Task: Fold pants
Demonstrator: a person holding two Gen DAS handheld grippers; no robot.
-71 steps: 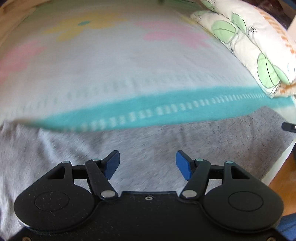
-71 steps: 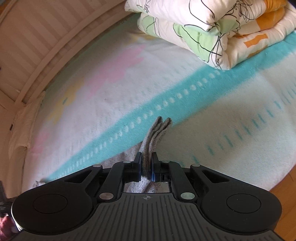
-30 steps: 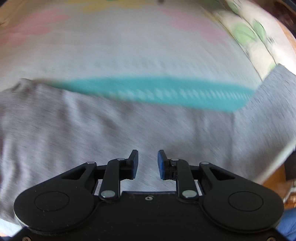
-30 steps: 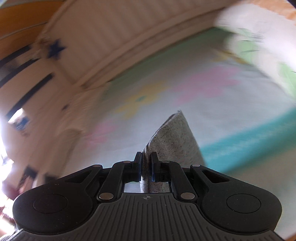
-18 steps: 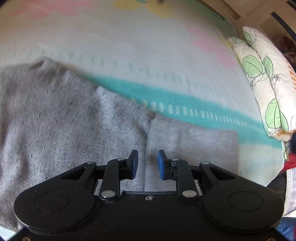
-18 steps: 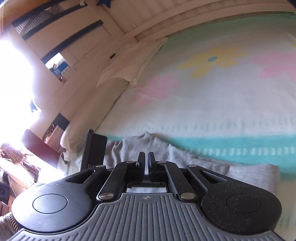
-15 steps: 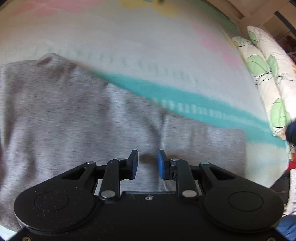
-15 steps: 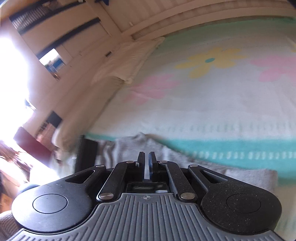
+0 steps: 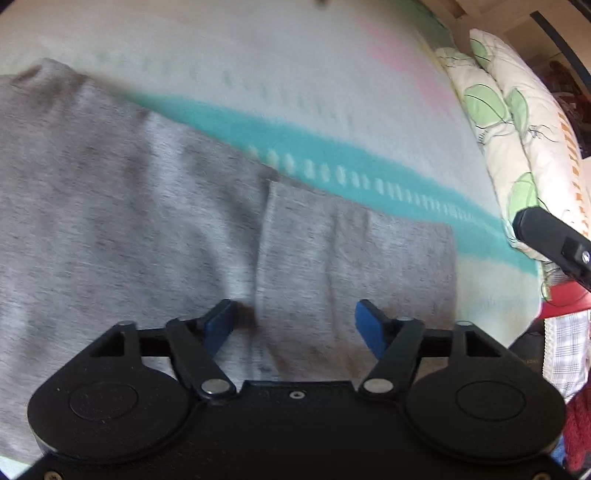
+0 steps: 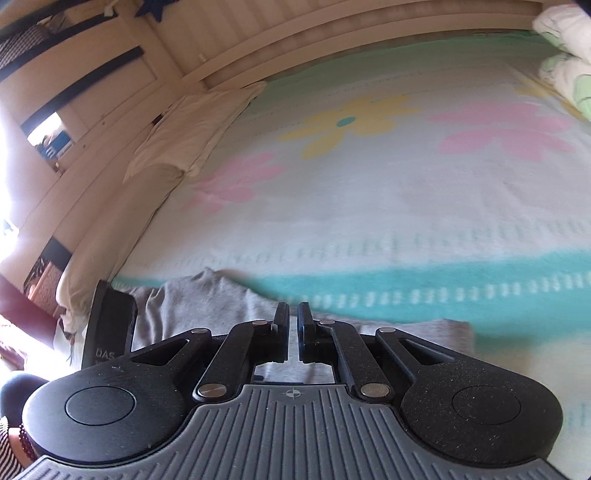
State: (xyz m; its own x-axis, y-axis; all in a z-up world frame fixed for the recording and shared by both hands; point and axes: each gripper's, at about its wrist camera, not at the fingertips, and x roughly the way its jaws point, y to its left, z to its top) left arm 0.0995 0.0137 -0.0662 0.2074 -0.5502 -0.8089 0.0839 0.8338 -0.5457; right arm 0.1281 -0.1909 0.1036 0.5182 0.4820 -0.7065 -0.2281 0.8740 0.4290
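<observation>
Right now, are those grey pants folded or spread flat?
Folded: the grey pants show one layer's edge lying across another, on the blanket.

The only readable lettering is "DAS" in white on the side of the black left gripper (image 10: 110, 325), seen at the lower left of the right wrist view; a second line beneath it is cut off and cannot be read.

**Sunlit bedroom, flowered blanket**

A pale blanket (image 10: 388, 206) with pink and yellow flowers and a teal stripe covers the bed. A folded leaf-print quilt (image 9: 517, 140) lies at one end, a cream pillow (image 10: 188, 136) by the panelled wall (image 10: 295, 33). Bright daylight floods in at left.
</observation>
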